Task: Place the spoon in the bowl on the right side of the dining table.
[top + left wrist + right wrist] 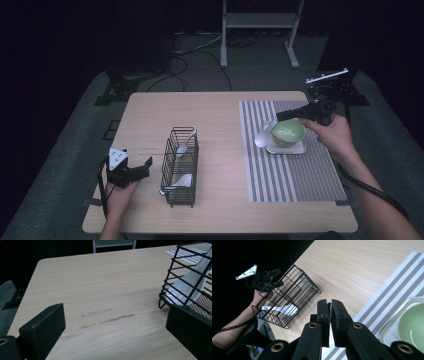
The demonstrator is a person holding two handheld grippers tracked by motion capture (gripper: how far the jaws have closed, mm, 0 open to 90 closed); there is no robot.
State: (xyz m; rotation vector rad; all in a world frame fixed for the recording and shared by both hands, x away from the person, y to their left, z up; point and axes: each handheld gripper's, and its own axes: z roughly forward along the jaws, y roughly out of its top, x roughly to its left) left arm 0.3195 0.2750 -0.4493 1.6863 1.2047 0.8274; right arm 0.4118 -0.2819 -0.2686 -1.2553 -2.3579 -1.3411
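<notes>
- Right tongs [281, 116] pinching shut on a glossy white spoon's [262, 138] handle, hovering beside a smooth green bowl [288, 132].
- Left tongs [145, 167] gaping wide beside a black wire rack [180, 167].

Each black tool [148, 164] carries brass-ringed pivots, a trailing cable, bare forearms.

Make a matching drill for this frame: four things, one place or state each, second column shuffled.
Things:
1. left gripper
2. right gripper
3. green bowl
4. wire rack

Places or states:
A. on a tray on the striped mat
B. fingers shut, above the bowl's rim
C. holds white spoons
D. fingers open, beside the rack

Pairs: 1-D, 2-B, 3-A, 4-C
</notes>
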